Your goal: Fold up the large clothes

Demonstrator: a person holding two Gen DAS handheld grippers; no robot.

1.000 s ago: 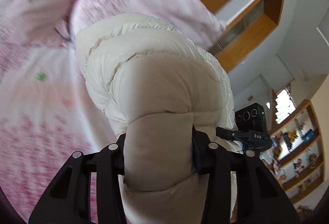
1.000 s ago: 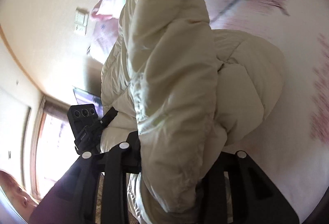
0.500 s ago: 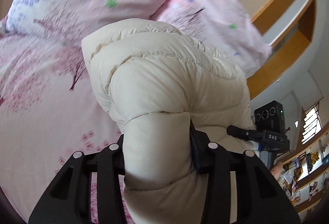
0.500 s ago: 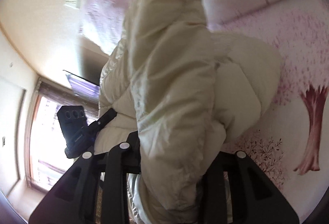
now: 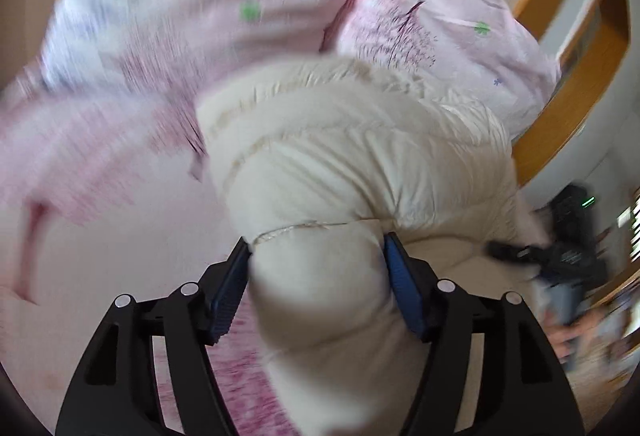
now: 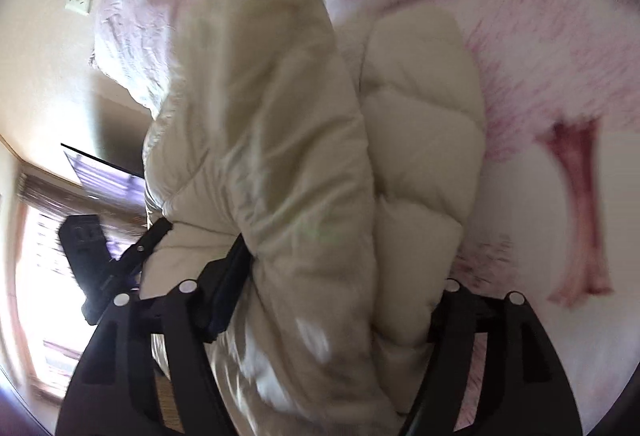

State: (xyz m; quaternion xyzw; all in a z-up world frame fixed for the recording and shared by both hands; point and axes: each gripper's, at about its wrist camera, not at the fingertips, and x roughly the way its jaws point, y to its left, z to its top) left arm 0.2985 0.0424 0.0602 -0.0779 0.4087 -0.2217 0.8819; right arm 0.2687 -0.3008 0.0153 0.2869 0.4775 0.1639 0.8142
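The jacket (image 5: 352, 164) is a cream, puffy quilted garment with stitched seams between its fat padded sections, bunched into thick rolls. The left claw (image 5: 318, 276) is clamped on one padded roll, its blue pads (image 5: 402, 288) pressing in from both sides. The right claw (image 6: 340, 276) grips another thick fold of the jacket (image 6: 280, 140), fabric filling the gap between its fingers. The jacket hangs between the two claws above the bed (image 5: 100, 236), whose pink sheet carries a tree print. Pink pillows (image 5: 432, 8) lie beyond.
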